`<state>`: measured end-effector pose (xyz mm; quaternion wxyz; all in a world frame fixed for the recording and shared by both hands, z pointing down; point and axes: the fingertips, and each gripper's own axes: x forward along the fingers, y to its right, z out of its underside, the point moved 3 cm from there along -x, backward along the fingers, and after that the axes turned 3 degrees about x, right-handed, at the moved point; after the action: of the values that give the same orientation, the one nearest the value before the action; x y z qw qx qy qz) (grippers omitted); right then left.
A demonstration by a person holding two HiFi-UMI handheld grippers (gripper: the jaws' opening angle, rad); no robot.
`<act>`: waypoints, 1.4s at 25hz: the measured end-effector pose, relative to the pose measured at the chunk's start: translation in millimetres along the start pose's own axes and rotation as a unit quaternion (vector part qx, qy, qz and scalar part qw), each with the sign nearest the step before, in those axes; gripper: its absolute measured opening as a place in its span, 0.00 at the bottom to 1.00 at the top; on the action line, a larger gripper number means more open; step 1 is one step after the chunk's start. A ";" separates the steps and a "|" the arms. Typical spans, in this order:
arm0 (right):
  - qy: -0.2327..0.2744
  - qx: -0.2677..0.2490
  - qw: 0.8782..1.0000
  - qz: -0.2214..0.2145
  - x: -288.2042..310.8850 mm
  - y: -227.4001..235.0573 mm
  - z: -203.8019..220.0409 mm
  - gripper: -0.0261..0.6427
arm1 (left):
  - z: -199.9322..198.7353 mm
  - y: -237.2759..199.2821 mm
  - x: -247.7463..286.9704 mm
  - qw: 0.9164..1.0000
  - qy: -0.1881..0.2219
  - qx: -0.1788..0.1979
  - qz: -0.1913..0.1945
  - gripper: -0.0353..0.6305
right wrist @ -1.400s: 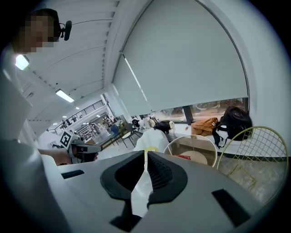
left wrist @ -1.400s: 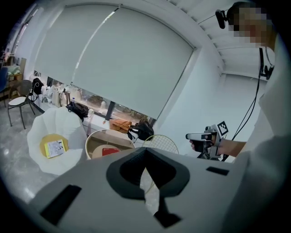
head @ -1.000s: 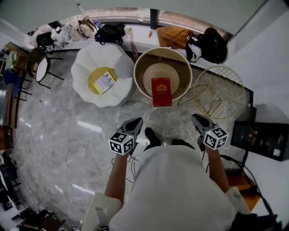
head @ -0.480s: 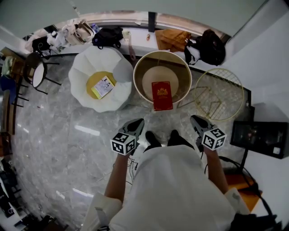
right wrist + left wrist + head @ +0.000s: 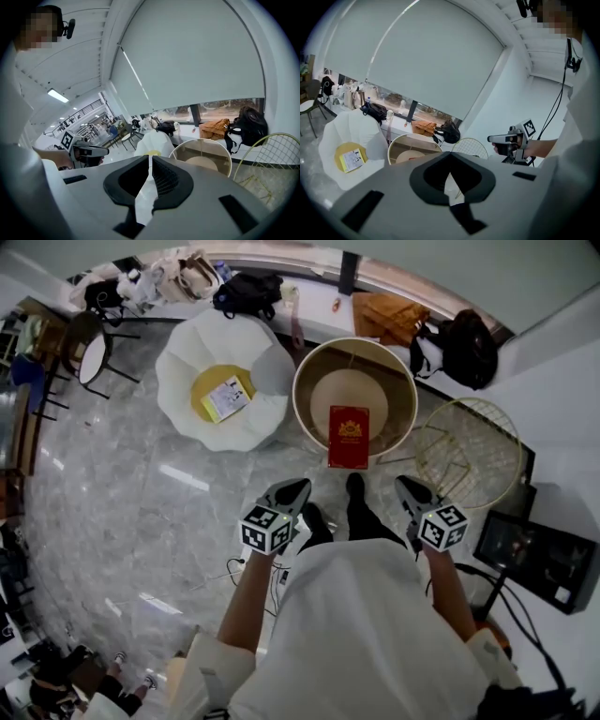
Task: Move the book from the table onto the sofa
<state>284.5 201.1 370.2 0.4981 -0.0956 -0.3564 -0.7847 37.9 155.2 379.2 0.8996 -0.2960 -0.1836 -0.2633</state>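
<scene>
In the head view a red book (image 5: pixel 348 437) lies on the near edge of a round beige table (image 5: pixel 309 409). Left of the table stands the white petal-shaped sofa (image 5: pixel 187 413), its yellow seat cushion (image 5: pixel 208 390) bearing a small booklet (image 5: pixel 228 397). My left gripper (image 5: pixel 297 487) and right gripper (image 5: pixel 404 485) hover above the floor just short of the table, both shut with nothing in them. The left gripper view shows its shut jaws (image 5: pixel 450 177) aimed between sofa (image 5: pixel 344 133) and table (image 5: pixel 415 140). In the right gripper view the shut jaws (image 5: pixel 149 180) face the table (image 5: pixel 204 152).
A gold wire side table (image 5: pixel 467 454) stands right of the round table. Bags (image 5: pixel 464 348) and clothes lie along the window ledge behind. A chair (image 5: pixel 89 357) stands far left, a dark cabinet (image 5: pixel 534 554) at right. Polished marble floor (image 5: pixel 122 502) spreads to the left.
The person has stepped forward, and both grippers have come nearer the round table and the book. Both jaws stayed shut.
</scene>
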 end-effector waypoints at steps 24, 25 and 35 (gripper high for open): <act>-0.157 0.023 0.984 -0.087 91.3 140.8 42.9 0.11 | 44.1 -45.0 118.5 0.993 -0.043 -0.069 -0.085 0.06; -0.161 0.024 0.983 -0.090 96.5 145.1 47.2 0.11 | 48.2 -48.7 123.5 0.993 -0.043 -0.072 -0.087 0.06; -0.199 0.085 0.972 -0.095 144.8 176.9 106.8 0.16 | 106.3 -81.5 173.8 0.988 -0.079 -0.108 -0.083 0.16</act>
<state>342.6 123.5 603.2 0.3466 -0.1729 -0.5211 -0.7606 109.9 102.8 579.6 0.8202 -0.3950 -0.2483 -0.3310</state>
